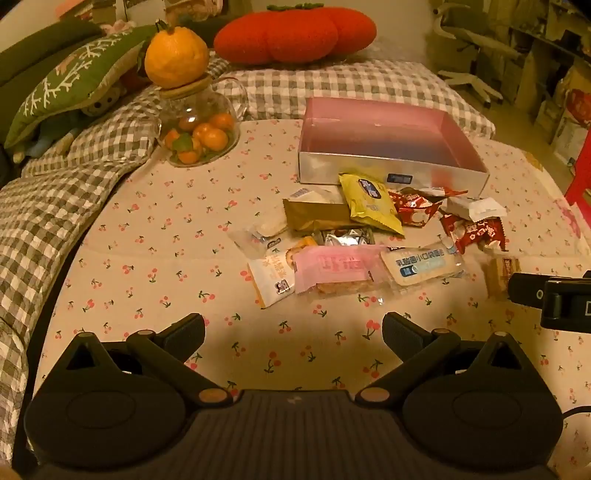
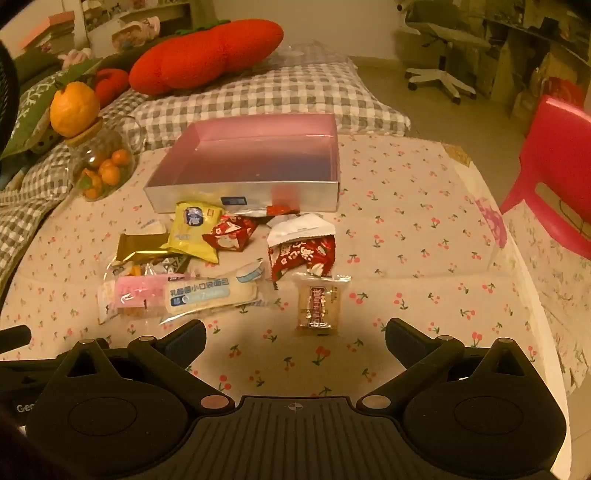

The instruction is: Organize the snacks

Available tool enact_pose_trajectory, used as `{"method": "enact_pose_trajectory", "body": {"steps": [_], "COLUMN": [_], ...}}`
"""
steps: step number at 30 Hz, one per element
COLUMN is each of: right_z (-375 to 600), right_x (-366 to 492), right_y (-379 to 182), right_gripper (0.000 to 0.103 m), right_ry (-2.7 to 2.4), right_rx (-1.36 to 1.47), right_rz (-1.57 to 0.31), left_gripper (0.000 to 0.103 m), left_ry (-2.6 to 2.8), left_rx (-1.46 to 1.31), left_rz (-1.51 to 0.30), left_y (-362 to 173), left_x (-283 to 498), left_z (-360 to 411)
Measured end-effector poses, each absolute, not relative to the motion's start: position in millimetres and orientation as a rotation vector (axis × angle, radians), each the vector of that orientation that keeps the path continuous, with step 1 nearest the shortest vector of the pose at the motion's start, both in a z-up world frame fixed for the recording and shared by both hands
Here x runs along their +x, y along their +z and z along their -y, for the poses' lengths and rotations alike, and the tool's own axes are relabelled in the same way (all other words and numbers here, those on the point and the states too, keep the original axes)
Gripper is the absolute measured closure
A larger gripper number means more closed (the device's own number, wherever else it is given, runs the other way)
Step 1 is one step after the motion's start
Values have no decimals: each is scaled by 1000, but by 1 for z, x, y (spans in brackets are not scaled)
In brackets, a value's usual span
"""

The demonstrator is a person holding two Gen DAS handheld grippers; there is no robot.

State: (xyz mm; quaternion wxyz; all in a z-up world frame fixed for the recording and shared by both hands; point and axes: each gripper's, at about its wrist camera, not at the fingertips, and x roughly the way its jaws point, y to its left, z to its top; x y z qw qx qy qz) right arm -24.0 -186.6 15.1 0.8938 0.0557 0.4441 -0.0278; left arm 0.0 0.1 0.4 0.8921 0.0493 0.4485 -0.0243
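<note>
Several wrapped snacks lie in a loose pile on the cherry-print tablecloth in front of a shallow pink box (image 1: 391, 162) (image 2: 243, 194) with silvery walls, which holds nothing. Among them are a yellow packet (image 1: 371, 199) (image 2: 195, 230), a gold packet (image 1: 314, 214), red wrappers (image 2: 303, 256), a pink-labelled pastry (image 1: 332, 269) and a long white bread pack (image 2: 212, 293). A small clear-wrapped brown bar (image 2: 318, 306) lies apart, just ahead of my right gripper (image 2: 295, 341). My left gripper (image 1: 293, 332) hovers short of the pile. Both stand open with nothing between the fingers.
A glass jar (image 1: 195, 129) (image 2: 101, 166) of small oranges, topped with a big orange, stands at the table's left. Checked bedding and red pumpkin cushions (image 1: 295, 33) lie behind. A red plastic chair (image 2: 557, 166) stands to the right. The right gripper's body (image 1: 554, 299) shows in the left wrist view.
</note>
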Motion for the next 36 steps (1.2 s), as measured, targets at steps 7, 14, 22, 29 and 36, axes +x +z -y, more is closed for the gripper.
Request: {"method": "enact_pose_trajectory", "body": {"steps": [7,14,22,29,36], "right_z": [186,186,186,186,187], "right_x": [-25,-24,-24,-24,-24], "right_y": [15,13,13,12,13], "right_gripper": [0,0,0,0,0], "right_ry": [-62,-62,-62,-64,-66], "right_rx": [116,116,114,116,118], "right_rz": [-922,-919,-922,-927,-927], "left_gripper": [0,0,0,0,0], "left_ry": [-53,-56,-61,-59,-61], "left_rx": [117,119,117,116,119], "left_rz": [-911,-919,-924,-924,-924], "left_y": [3,4,4,4,5], "left_x": [-5,-4,-4,-4,-4], "left_z": [1,3,2,2,3]}}
